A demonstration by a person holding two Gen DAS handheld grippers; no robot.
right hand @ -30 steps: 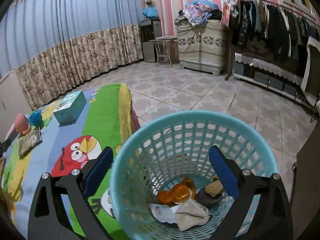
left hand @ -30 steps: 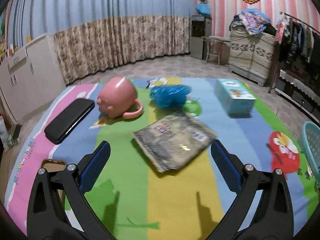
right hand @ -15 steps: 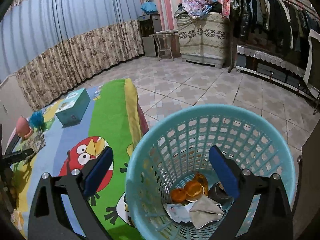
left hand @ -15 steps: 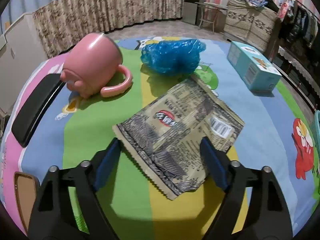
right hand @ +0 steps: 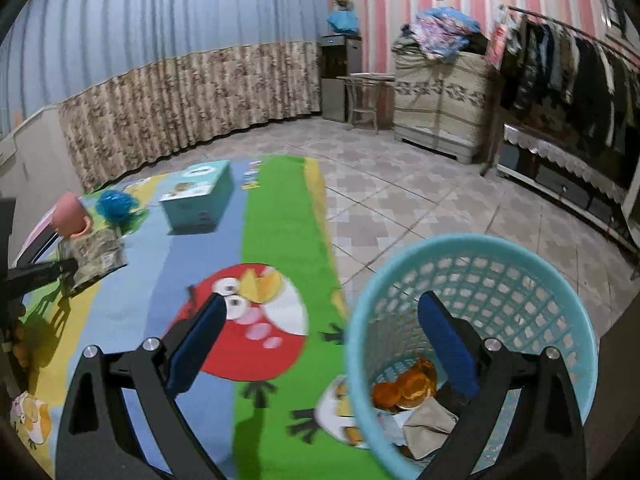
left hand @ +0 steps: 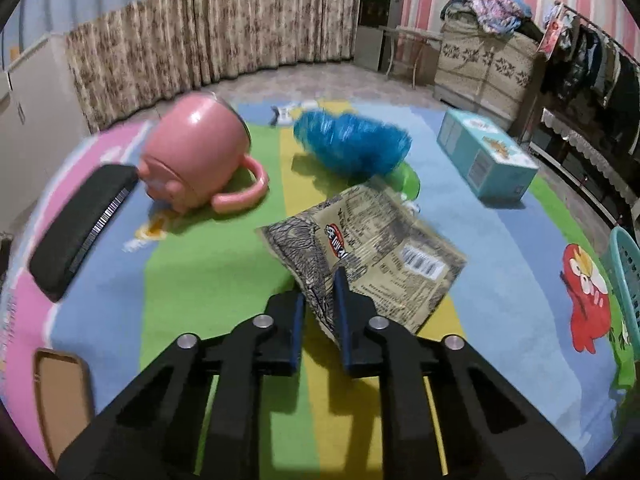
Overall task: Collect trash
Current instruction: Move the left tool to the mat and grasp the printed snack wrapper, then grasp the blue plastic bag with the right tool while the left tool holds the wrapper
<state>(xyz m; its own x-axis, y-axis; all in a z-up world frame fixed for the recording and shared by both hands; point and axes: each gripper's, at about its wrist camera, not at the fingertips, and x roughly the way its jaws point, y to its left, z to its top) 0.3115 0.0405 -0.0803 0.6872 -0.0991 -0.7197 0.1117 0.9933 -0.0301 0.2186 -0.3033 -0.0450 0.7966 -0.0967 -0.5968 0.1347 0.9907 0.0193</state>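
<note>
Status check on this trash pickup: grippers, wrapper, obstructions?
Left gripper closing on snack wrapper, near corner pinched between pads. Right gripper open, empty, beside blue basket. Pink mug and blue bag lie behind wrapper, not blocking.

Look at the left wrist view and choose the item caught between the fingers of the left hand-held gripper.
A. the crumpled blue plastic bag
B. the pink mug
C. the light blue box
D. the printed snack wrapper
D. The left hand-held gripper has its jaws closing on the near corner of the printed snack wrapper, while the pink mug, the blue plastic bag and the light blue box lie apart on the mat, untouched.
</note>
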